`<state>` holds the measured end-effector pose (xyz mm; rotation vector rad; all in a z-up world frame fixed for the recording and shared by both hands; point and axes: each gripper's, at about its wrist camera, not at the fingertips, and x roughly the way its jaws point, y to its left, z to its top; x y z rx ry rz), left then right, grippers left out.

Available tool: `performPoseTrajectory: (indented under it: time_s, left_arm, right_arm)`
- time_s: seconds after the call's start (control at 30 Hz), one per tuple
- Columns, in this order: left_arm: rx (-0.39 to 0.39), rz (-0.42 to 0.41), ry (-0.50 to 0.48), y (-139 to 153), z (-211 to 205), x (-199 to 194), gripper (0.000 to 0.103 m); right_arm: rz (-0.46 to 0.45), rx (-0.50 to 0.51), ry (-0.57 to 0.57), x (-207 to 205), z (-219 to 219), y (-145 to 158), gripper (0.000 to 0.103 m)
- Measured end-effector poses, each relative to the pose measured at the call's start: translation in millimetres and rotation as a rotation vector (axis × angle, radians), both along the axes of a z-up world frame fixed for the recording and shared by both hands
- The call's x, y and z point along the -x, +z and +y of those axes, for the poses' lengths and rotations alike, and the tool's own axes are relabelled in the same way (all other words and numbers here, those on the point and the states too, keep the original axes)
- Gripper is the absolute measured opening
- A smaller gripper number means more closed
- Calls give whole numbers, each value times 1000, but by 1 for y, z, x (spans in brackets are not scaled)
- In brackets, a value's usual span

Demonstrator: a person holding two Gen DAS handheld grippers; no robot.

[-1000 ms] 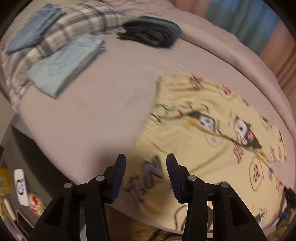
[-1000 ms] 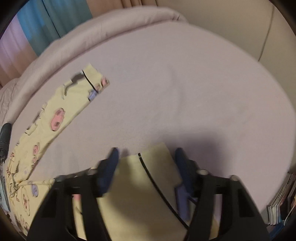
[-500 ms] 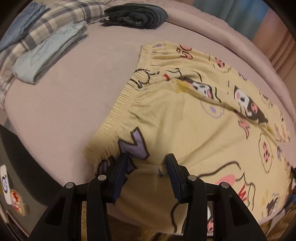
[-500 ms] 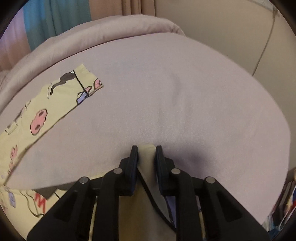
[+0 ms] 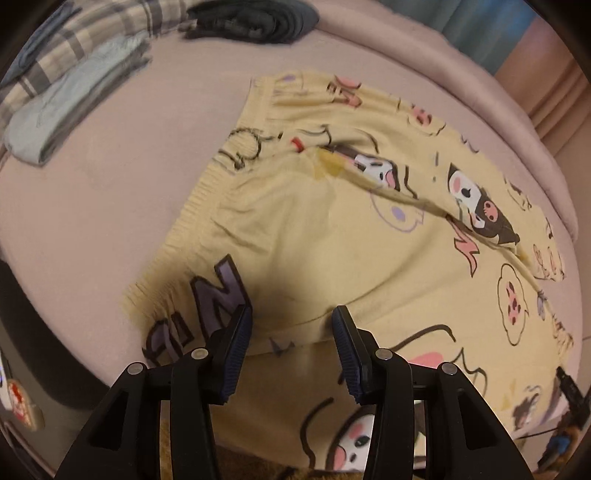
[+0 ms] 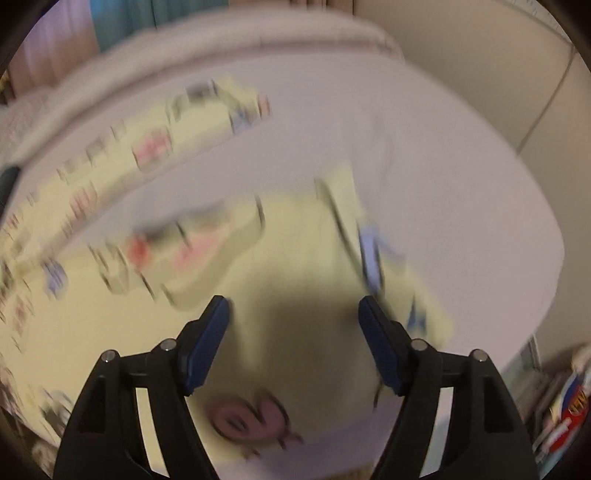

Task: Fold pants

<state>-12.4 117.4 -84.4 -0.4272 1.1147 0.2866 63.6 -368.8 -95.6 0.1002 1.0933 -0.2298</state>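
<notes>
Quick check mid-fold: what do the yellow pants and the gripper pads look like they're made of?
The yellow pants look like soft, matte knit cotton or a blend: they drape and wrinkle, with a gathered elastic waistband and printed cartoons. The left gripper pads look like dark blue ribbed rubber, judging by fine ridges, on black, probably plastic, fingers.

A home bedroom: a bed (image 5: 129, 155) under a mauve sheet, folded clothes (image 5: 70, 107) stacked far left, curtains (image 5: 491, 33) beyond.

Pants (image 5: 332, 236): soft matt yellow cloth, ribbed waistband. Bed cover (image 5: 129, 155): matt fleecy fabric. Left claw (image 5: 291, 332): ridged pads.
</notes>
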Motion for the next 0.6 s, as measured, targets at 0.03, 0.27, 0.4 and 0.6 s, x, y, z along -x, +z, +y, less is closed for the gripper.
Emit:
performPoseTrajectory:
  time_s: [0.03, 0.27, 0.4, 0.6]
  left_arm:
    - [-17, 3, -17, -1, -3, -1, 46]
    - [-68, 13, -35, -1, -13, -2, 47]
    - [-23, 69, -48, 9, 3, 2, 48]
    - [114, -62, -13, 56, 37, -20, 59]
  right_arm:
    - [-47, -10, -19, 10, -2, 0, 77]
    - [-18, -44, -100, 39, -12, -4, 81]
    - [19, -90, -160, 56, -20, -6, 87]
    - [7, -99, -203, 52, -28, 25, 85]
